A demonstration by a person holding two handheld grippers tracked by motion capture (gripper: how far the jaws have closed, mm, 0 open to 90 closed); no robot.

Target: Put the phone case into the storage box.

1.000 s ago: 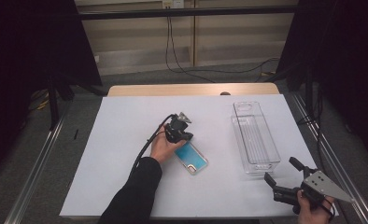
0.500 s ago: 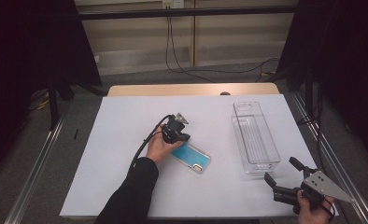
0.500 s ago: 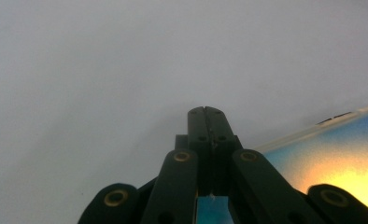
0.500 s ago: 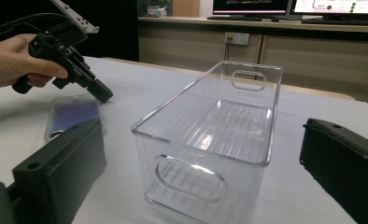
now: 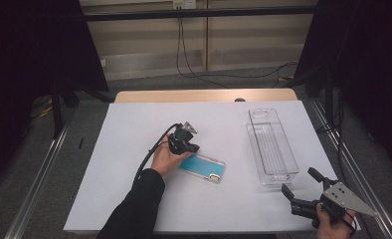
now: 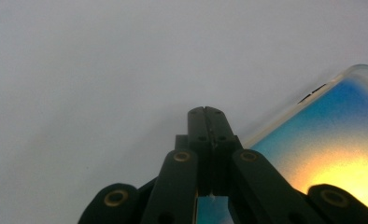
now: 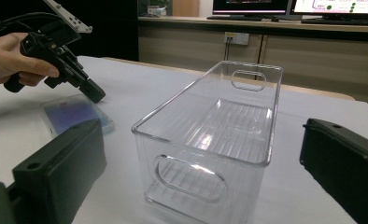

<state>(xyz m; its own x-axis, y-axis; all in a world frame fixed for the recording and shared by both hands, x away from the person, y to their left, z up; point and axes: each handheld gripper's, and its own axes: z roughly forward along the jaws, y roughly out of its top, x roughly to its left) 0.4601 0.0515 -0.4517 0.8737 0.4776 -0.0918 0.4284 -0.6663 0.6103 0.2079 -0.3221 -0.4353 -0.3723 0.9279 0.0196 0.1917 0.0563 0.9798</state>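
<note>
Two grippers in play. Left gripper (image 5: 193, 148) has its jaws pressed together with nothing between them, tips at the near-left edge of the phone case (image 5: 202, 168), which lies flat mid-table on the white table (image 5: 124, 164). Right gripper (image 5: 300, 187) waits with jaws wide apart near the short end of the clear bin (image 5: 272, 145), well apart from the case. Looks like a nudge or edge lift. Judgement: keep tips low against the rim, push slowly so the case slides rather than spins, then open to pinch the edge.
</note>
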